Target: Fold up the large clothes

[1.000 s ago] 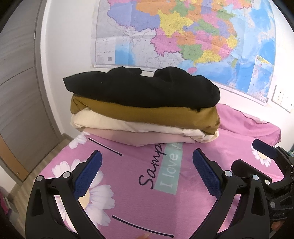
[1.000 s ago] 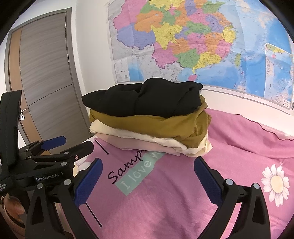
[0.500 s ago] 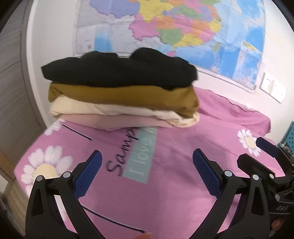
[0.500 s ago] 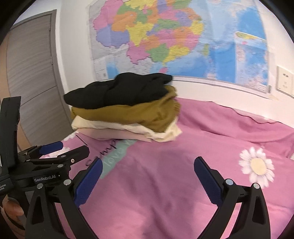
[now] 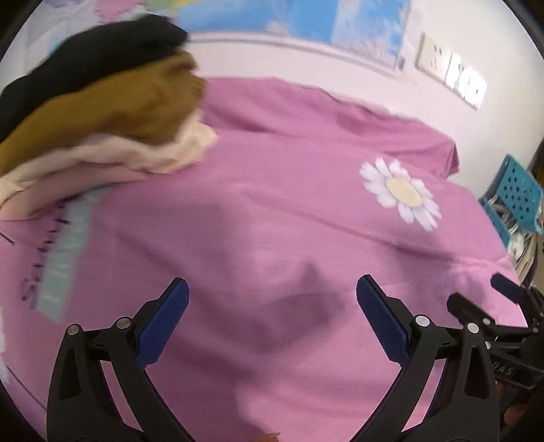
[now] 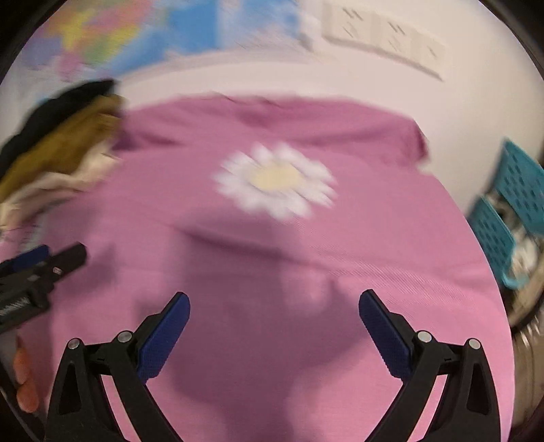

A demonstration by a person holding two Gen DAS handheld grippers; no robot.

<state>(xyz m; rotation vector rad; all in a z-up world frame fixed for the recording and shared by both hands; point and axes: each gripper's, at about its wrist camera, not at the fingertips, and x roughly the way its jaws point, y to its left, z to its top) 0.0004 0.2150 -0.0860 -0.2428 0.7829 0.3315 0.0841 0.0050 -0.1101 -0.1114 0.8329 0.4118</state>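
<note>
A stack of folded clothes (image 5: pixel 98 112), black on top, then mustard, cream and pale pink, lies on the pink bedspread (image 5: pixel 289 210) at the upper left of the left wrist view. The same stack of folded clothes (image 6: pixel 57 149) shows blurred at the left edge of the right wrist view. My left gripper (image 5: pixel 272 299) is open over bare bedspread, holding nothing. My right gripper (image 6: pixel 273 312) is open too, above the bedspread (image 6: pixel 306 265) near a white daisy print (image 6: pixel 275 180). Each gripper appears at the edge of the other's view.
A teal perforated basket (image 5: pixel 513 193) stands off the bed's right side; the same basket (image 6: pixel 506 207) shows in the right wrist view. Wall sockets (image 5: pixel 448 76) and a map's lower edge (image 5: pixel 289 20) are on the white wall behind the bed.
Both grippers have swung to the right, away from the clothes stack, which slid to the left edge of each view. The basket has come into sight. Both stay open.
</note>
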